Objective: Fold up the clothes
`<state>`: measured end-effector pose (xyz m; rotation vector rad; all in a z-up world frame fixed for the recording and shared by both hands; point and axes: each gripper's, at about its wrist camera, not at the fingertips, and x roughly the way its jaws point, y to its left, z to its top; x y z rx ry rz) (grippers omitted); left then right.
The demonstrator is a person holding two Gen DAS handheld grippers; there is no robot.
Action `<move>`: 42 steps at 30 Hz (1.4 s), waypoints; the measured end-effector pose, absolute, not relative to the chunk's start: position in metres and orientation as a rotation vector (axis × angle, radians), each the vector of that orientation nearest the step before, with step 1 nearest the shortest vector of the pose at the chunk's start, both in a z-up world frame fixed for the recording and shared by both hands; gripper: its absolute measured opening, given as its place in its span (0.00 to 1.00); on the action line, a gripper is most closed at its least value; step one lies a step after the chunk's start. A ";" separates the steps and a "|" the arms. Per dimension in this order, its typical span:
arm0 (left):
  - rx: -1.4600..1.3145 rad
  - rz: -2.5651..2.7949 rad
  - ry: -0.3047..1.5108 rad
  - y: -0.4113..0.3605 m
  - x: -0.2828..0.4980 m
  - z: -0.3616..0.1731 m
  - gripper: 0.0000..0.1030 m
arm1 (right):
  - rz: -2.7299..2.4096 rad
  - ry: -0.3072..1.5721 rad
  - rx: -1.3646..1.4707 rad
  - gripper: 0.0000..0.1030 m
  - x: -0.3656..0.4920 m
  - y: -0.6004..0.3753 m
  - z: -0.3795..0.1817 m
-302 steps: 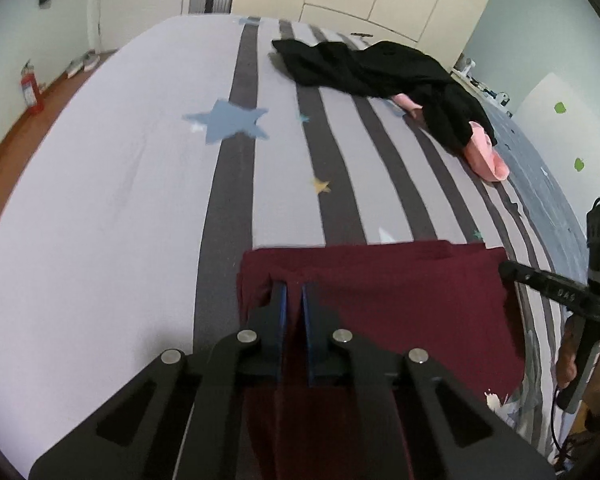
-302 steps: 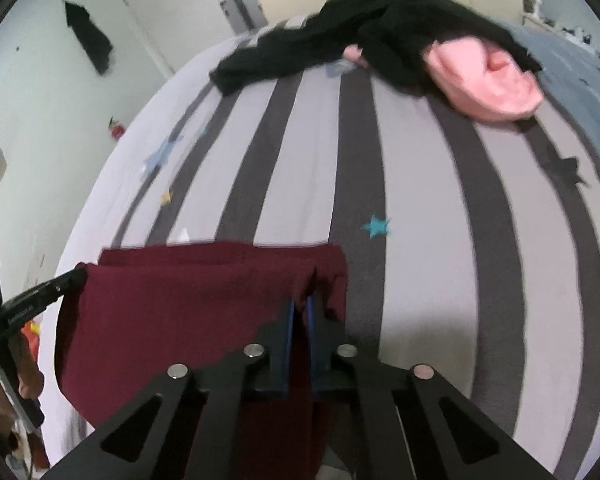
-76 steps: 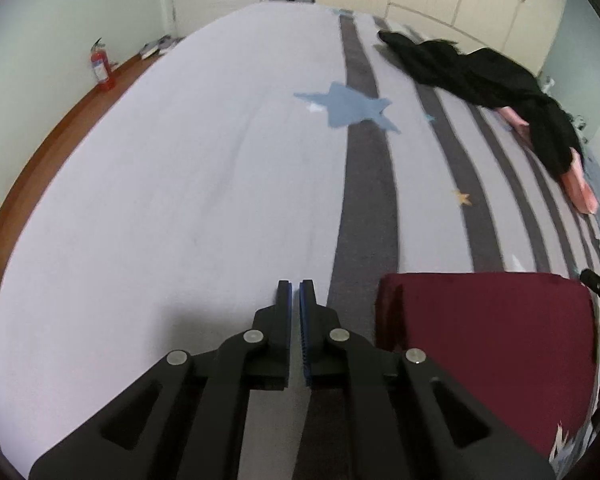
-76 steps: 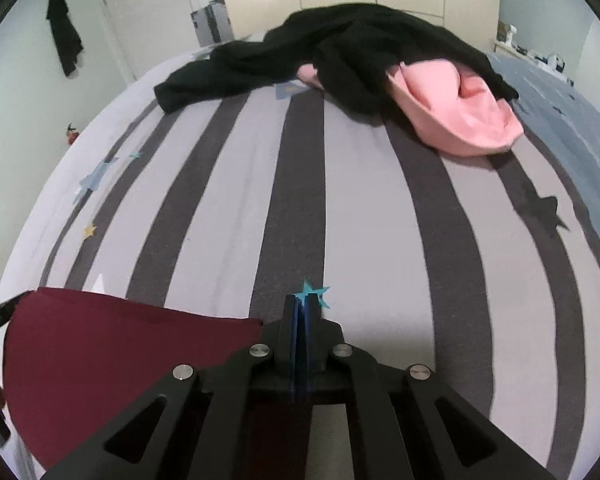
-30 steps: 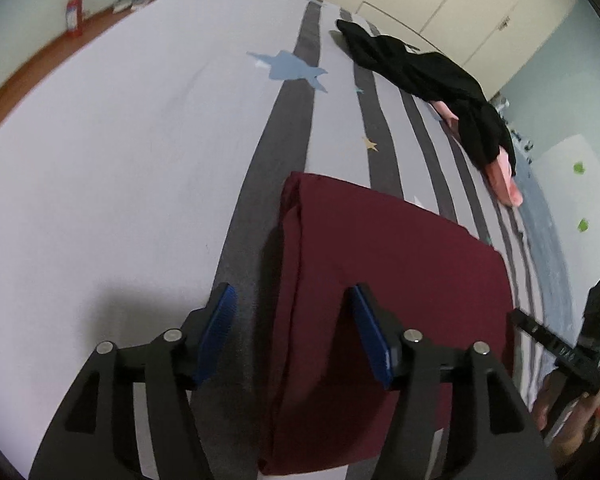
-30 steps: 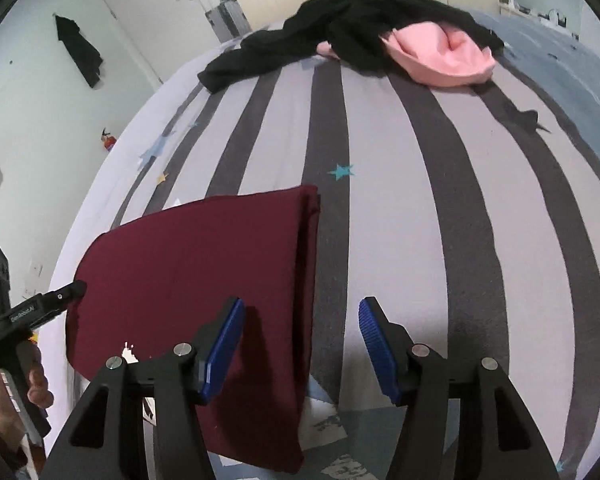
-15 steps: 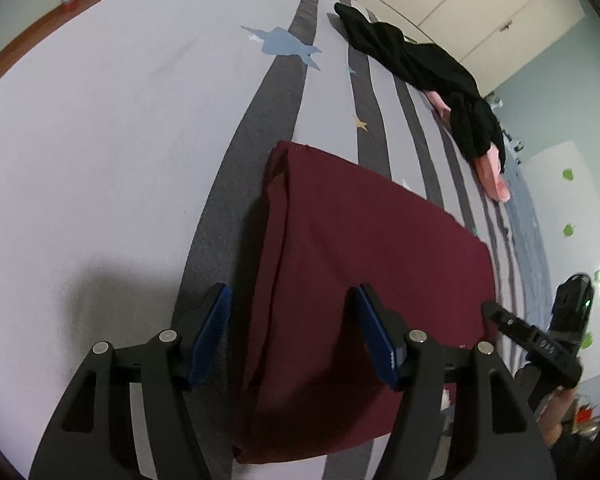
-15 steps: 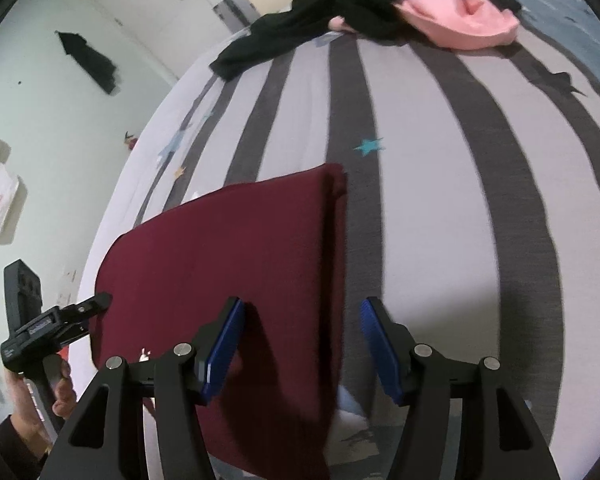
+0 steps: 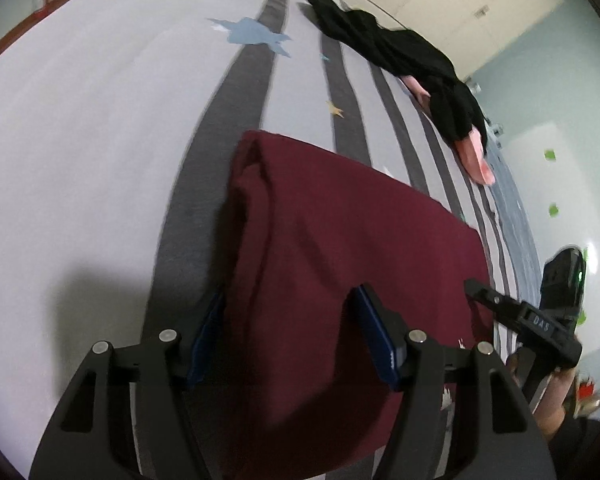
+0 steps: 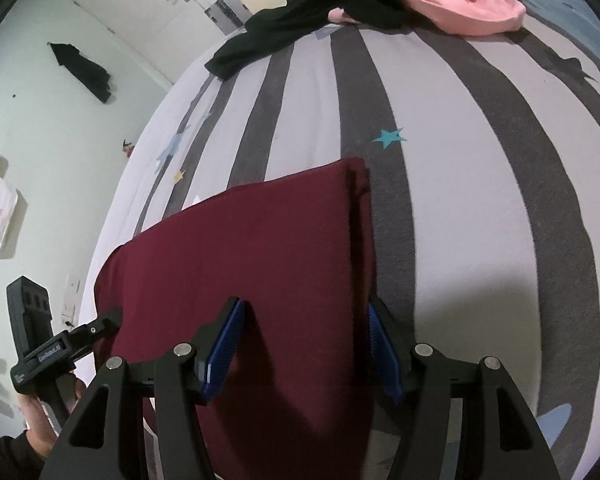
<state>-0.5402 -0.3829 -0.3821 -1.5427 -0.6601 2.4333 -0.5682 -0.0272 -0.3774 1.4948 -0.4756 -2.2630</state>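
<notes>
A: Start at the left. What is the left gripper doing?

B: Its jaws stand apart and are closing, with the left edge of the maroon garment between the blue pads. The left pad lies half tucked behind the rolled fold; I cannot see either pad pressing the cloth.

A: And the garment itself?

B: Folded into a flat rectangle on the striped bed sheet — it runs from between these fingers across to the other gripper.

A: The right gripper?

B: Same picture. Jaws apart and closing, the garment's right folded edge between its pads; the right pad sits just beside that edge, over a dark stripe.

A: Anything beyond the fingers?

B: Well ahead of both, a black garment lies heaped on a pink one — apart from the maroon piece. A blue star is printed ahead of the left fingers.
</notes>
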 end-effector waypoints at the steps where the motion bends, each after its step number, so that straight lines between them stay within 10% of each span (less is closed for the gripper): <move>1: -1.540 2.431 -0.647 -0.381 -0.541 -0.382 0.51 | -2.262 -0.455 1.497 0.50 -0.568 -0.030 -0.377; 12: -1.467 2.433 -0.599 -0.383 -0.545 -0.360 0.24 | -2.309 -0.466 1.524 0.15 -0.566 -0.035 -0.360; 26: -1.303 2.571 -0.520 -0.513 -0.637 -0.290 0.23 | -2.367 -0.544 1.335 0.13 -0.638 -0.134 -0.292; 42: -1.562 2.591 -0.548 -0.657 -0.738 -0.345 0.26 | -2.283 -0.526 1.443 0.13 -0.758 -0.305 -0.341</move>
